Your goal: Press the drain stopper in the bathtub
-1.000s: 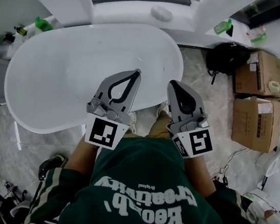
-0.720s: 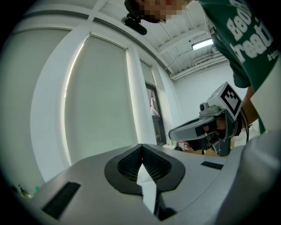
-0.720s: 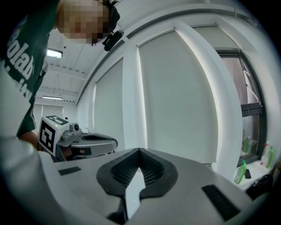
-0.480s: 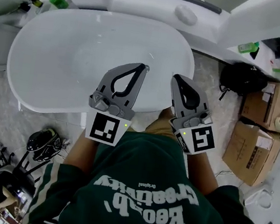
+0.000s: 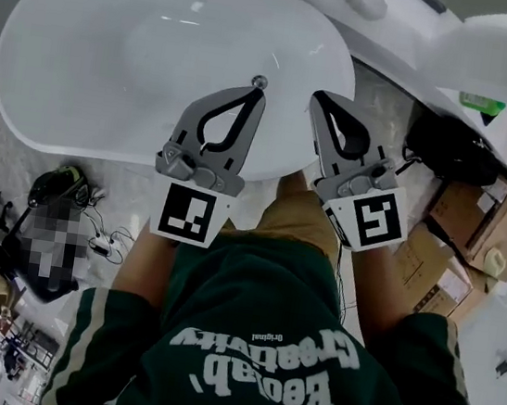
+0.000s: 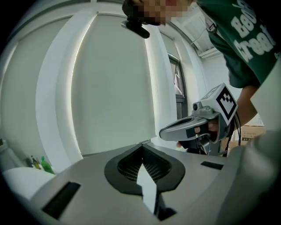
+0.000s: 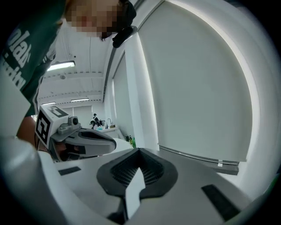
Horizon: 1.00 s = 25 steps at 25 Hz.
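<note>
1. Left gripper: jaws shut tip to tip, nothing held. Right gripper: the same, shut and empty.
2. Drain stopper lies inside the bathtub, toward your side, showing just beyond the left gripper's tip. The height gap cannot be read.
3. Hold the jaws shut. Lower the left tip squarely onto the stopper's centre and press straight down.

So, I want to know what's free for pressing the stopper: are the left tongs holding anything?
No, in the left gripper view the left tongs are closed tip to tip with nothing between them.
</note>
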Tool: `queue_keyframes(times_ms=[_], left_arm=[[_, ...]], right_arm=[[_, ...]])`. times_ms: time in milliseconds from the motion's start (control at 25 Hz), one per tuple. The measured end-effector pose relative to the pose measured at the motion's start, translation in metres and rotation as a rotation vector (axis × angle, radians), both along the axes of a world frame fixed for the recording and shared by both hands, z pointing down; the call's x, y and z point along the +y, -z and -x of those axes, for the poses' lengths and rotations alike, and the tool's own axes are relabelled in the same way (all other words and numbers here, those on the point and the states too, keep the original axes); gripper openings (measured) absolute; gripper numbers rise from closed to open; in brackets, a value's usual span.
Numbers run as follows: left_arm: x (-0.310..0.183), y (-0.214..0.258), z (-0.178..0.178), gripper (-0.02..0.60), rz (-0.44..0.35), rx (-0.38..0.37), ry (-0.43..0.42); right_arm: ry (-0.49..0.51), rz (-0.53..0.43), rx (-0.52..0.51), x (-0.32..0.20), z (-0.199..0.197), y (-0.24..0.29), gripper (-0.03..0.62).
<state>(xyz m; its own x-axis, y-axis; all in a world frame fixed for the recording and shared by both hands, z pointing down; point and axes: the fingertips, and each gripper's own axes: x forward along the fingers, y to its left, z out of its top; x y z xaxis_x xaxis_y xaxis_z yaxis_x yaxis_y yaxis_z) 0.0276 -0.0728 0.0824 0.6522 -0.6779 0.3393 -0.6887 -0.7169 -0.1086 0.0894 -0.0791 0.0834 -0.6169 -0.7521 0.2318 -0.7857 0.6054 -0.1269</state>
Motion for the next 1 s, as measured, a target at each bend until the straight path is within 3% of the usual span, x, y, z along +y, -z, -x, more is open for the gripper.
queue_keyframes(times_ms=[160,440,680,1000], left_arm=[[0.000,-0.051,-0.004,0.006,0.094,-0.017,0.018],[-0.013,-0.141,0.004,0.006,0.160,-0.046,0.041],[-0.014,-0.226,0.019,0.006,0.211,-0.122,0.042],[0.000,-0.340,0.036,0.006,0.356,-0.191,0.047]], right_arm=[[0.001,0.067,0.027,-0.006,-0.004,-0.051,0.011],[-0.009,0.088,0.018,-0.017,-0.001,-0.143,0.011],[0.041,0.126,0.015,-0.012,0.022,-0.212,0.011],[0.105,0.187,-0.012,-0.011,0.043,-0.289,0.011]])
